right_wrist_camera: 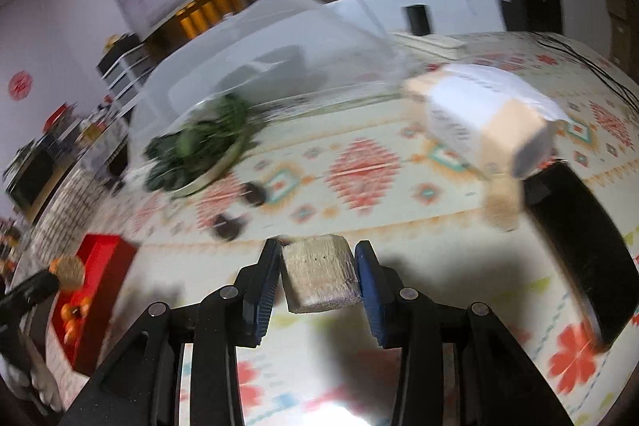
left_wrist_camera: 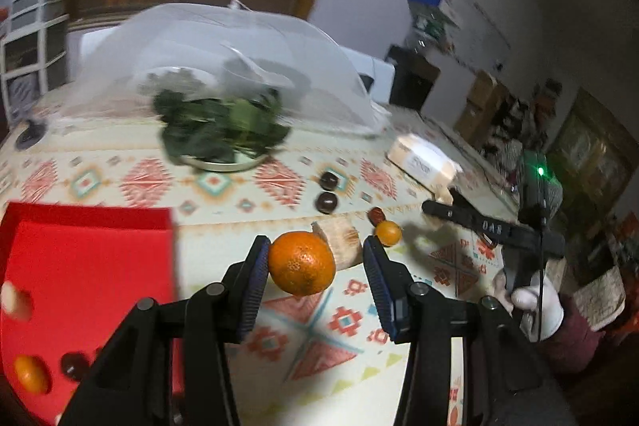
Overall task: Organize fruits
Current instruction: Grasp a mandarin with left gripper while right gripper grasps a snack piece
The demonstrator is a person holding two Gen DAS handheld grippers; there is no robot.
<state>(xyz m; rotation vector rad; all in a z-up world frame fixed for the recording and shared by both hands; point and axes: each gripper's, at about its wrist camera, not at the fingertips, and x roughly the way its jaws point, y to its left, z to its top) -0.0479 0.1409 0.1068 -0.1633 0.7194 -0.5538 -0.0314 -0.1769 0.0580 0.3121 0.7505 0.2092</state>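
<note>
A mandarin [left_wrist_camera: 301,263] is held aloft in the left gripper [left_wrist_camera: 315,266]; a pale block [right_wrist_camera: 319,276] is clamped in the right gripper [right_wrist_camera: 317,274]. Some fruit is already gathered in the red tray [left_wrist_camera: 88,258]; a kumquat [left_wrist_camera: 388,233] and dark fruits [left_wrist_camera: 326,202] are left on the surface [left_wrist_camera: 319,338].

Ahead of the hand-held gripper, on the patterned desk [left_wrist_camera: 223,186], a metal plate of dark leafy greens [left_wrist_camera: 223,130] sits at the edge of a clear mesh food cover [left_wrist_camera: 223,58], with a white-wrapped pale box [right_wrist_camera: 483,118] off to the right.
</note>
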